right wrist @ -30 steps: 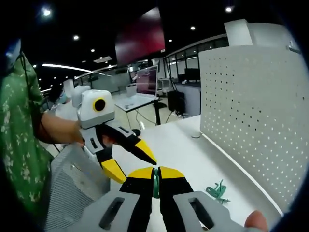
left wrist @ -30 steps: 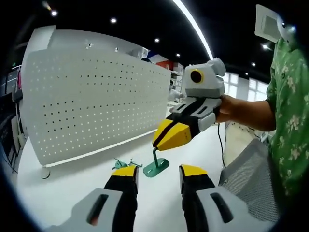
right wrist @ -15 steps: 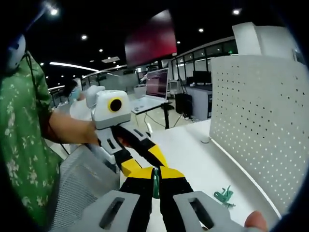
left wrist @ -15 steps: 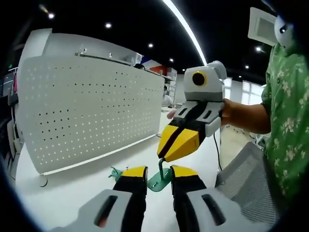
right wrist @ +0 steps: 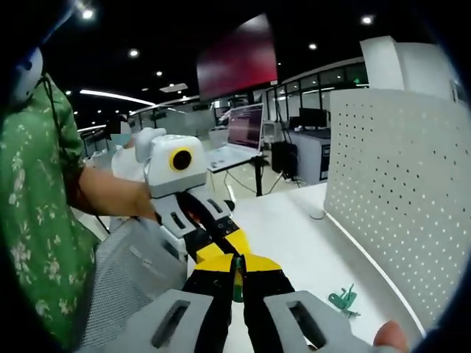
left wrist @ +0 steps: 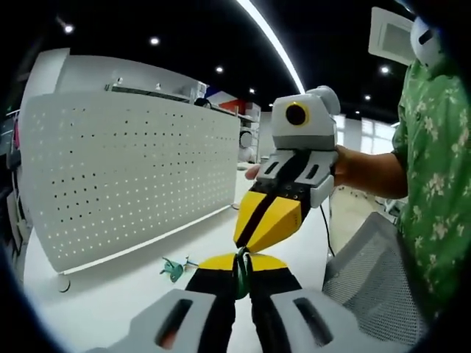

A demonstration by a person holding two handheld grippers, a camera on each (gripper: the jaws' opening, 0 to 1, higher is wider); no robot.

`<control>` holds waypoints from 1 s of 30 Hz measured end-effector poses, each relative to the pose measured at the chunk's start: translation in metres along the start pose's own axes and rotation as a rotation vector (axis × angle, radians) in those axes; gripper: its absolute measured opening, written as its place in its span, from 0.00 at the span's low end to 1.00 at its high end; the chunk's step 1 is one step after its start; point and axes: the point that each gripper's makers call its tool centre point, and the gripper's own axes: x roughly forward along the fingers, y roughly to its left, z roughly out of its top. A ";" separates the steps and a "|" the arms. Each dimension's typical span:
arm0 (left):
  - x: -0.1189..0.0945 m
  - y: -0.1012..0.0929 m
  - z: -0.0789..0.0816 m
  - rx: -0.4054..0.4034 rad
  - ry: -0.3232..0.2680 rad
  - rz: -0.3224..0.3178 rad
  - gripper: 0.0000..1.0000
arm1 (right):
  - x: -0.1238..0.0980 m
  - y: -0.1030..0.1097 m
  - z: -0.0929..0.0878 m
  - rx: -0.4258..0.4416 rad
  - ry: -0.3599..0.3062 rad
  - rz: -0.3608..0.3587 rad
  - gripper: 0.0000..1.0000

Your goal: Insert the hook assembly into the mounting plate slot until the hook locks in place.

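A small green hook (left wrist: pixel 241 266) is pinched between both grippers above the white table (left wrist: pixel 103 305). My left gripper (left wrist: pixel 241 259) is shut on its lower part. The right gripper (left wrist: pixel 249 243) comes down from above, jaws together on the hook's stem. In the right gripper view the right gripper (right wrist: pixel 237 259) is shut on the green hook (right wrist: pixel 237 283), with the left gripper (right wrist: pixel 224 248) meeting it tip to tip. The white perforated mounting plate (left wrist: pixel 132 176) stands upright on the table, also seen as the mounting plate (right wrist: pixel 405 198) to the right.
Spare green hooks (left wrist: pixel 174 268) lie on the table in front of the plate, and the same spare hooks (right wrist: pixel 343 300) show low right. A grey mesh chair (left wrist: pixel 368 257) and a person in a green shirt (left wrist: pixel 441 169) are close by.
My left gripper has closed from open onto the hook that the right gripper holds. Both grippers have drawn together, tips now touching.
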 end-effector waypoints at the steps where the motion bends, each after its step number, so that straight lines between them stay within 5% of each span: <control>1: 0.000 0.000 0.000 0.000 -0.001 0.001 0.04 | 0.000 0.000 0.000 -0.002 0.001 0.001 0.02; 20: -0.007 0.005 0.007 -0.041 -0.048 0.036 0.03 | -0.008 -0.007 0.013 0.054 -0.056 -0.046 0.05; 30: -0.021 0.021 0.033 -0.211 -0.215 0.074 0.03 | -0.022 -0.015 0.024 0.082 -0.112 -0.094 0.13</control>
